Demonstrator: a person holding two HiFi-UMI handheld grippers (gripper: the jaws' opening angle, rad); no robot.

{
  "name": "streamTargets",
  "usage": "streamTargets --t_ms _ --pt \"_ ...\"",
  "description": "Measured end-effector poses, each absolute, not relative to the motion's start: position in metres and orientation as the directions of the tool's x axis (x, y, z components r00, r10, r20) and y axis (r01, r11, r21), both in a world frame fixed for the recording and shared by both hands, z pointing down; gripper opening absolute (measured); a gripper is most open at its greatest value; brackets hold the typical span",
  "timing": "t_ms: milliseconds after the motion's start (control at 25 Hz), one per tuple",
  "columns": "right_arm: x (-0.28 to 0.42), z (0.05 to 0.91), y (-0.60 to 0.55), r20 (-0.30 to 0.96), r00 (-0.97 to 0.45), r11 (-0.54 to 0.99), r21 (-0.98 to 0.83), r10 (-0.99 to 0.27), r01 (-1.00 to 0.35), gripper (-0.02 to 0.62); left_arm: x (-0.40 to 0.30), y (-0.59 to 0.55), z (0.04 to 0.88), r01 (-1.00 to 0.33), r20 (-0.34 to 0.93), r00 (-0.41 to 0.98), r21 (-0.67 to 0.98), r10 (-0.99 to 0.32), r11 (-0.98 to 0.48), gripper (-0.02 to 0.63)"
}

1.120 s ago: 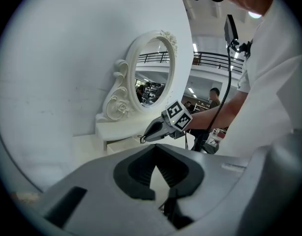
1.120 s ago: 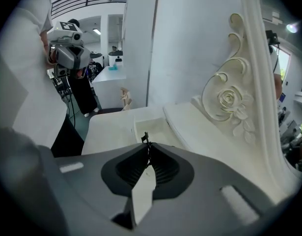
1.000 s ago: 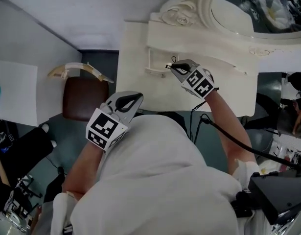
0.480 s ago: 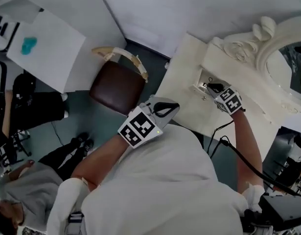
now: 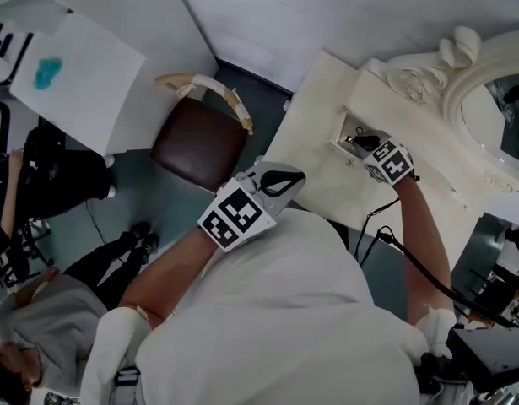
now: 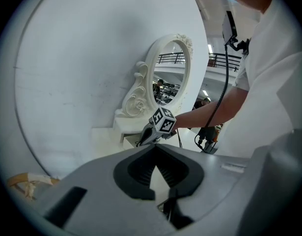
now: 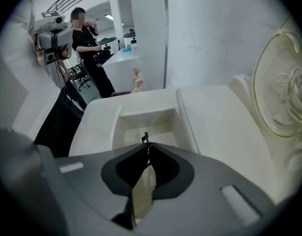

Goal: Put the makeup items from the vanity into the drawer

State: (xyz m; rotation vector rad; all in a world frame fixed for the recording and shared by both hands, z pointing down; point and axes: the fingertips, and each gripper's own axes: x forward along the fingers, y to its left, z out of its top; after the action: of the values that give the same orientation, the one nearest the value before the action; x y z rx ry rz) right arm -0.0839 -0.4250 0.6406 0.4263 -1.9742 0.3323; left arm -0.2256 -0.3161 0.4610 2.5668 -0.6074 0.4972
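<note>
White drawer (image 7: 141,119) sits open under our right gripper (image 7: 146,145), jaws pinching a small black item (image 7: 145,137). We should lower inside before releasing; left gripper (image 6: 154,155) is closed, empty.

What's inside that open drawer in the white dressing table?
The drawer shows pale bare walls and floor. The right gripper, jaws shut on a small dark item, hangs over it and covers its near part, so anything there is hidden.
</note>
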Motion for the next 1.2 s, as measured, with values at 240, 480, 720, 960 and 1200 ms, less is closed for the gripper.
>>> streamTargets --t_ms 240,480,720,960,1200 --pt "-0.086 0.646 -0.424 0.918 -0.374 0.905 -0.042 -0.132 -0.423 0.028 -0.223 -0.320 0.464 -0.497 0.445 0.833 0.341 -0.329 -0.798 0.003" --pt "-0.084 0.646 -0.423 0.920 -0.370 0.898 -0.048 -0.131 -0.437 0.040 -0.221 -0.315 0.470 -0.492 0.455 0.833 0.345 -0.316 -0.800 0.003" --pt "-0.083 0.640 -0.425 0.913 -0.381 0.895 -0.041 -0.147 -0.445 0.049 -0.221 -0.314 0.469 -0.490 0.450 0.835 0.348 -0.316 -0.799 0.003" --pt "-0.081 0.618 -0.421 0.883 -0.417 0.879 -0.012 -0.214 -0.476 0.037 -0.216 -0.310 0.469 -0.488 0.446 0.836 0.342 -0.319 -0.803 0.003" --pt "-0.069 0.587 -0.404 0.831 -0.459 0.844 0.022 -0.313 -0.535 0.002 -0.197 -0.298 0.464 -0.483 0.441 0.837 0.321 -0.323 -0.814 0.003"
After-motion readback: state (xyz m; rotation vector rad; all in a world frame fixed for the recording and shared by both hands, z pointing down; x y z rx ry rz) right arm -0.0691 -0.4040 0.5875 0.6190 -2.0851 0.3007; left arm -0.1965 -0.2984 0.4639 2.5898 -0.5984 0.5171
